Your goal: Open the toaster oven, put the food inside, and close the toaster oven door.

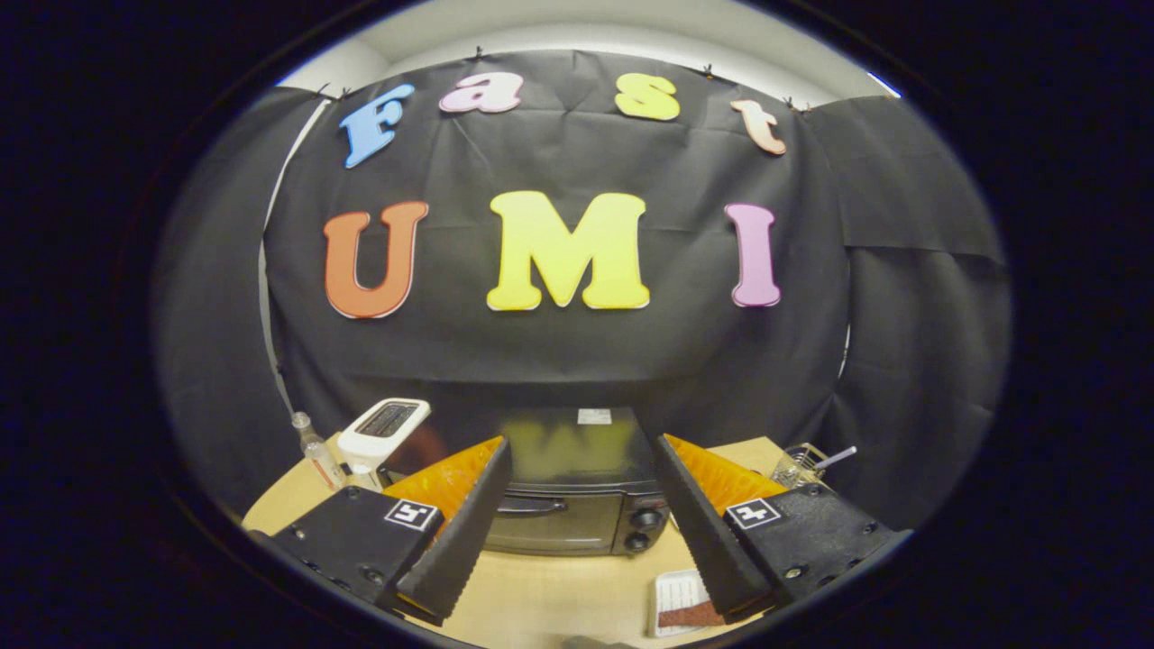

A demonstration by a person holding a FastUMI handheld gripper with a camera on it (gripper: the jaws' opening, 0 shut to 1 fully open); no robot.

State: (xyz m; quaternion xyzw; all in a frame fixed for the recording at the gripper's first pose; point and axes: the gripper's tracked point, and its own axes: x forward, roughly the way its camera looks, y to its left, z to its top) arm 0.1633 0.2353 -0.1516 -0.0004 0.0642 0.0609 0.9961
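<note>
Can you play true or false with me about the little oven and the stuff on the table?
1. The toaster oven door is shut. True.
2. The jaws are squeezing the food. False: the gripper is open and holds nothing; the food tray lies on the table by the right-hand finger.
3. A white toaster stands beside the oven. True.
4. The food is already inside the oven. False: it sits on the table in front of the oven.
5. The oven's knobs are on the same side as the food tray. True.
6. The clear bottle lies on top of the oven. False: it stands upright on the table, next to the white toaster.
</note>
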